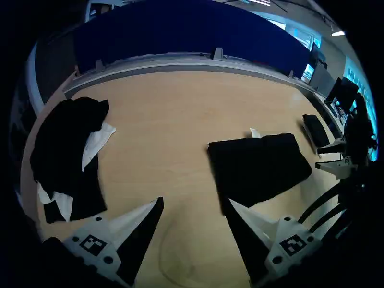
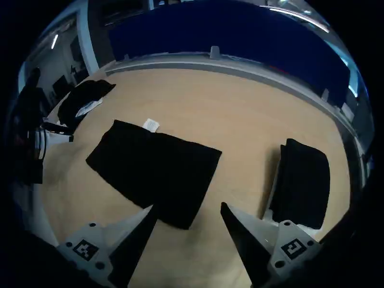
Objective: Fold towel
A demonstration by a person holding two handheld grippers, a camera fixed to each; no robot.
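The black towel (image 1: 259, 168) (image 2: 153, 168) lay flat on the pale wooden surface (image 1: 182, 110) (image 2: 230, 115), spread as a dark rectangle with a small white tag (image 1: 254, 133) (image 2: 151, 124) poking out at its far edge. The left gripper (image 1: 194, 199) hung above the surface just short of the towel's near left corner, its jaws released and grasping nothing. The right gripper (image 2: 188, 205) hovered over the towel's near edge, jaws likewise spread wide with nothing between them. In the left gripper view it also showed off to the right, beyond the towel.

Well apart to the left sat a loose heap of cloths (image 1: 67, 149) (image 2: 86, 98), black and white mixed and rumpled. On the other side, apart from the towel, a stack (image 2: 305, 182) of folded dark cloth rested near the surface's edge. A blue partition (image 1: 192, 33) (image 2: 230, 33) ran along the far side.
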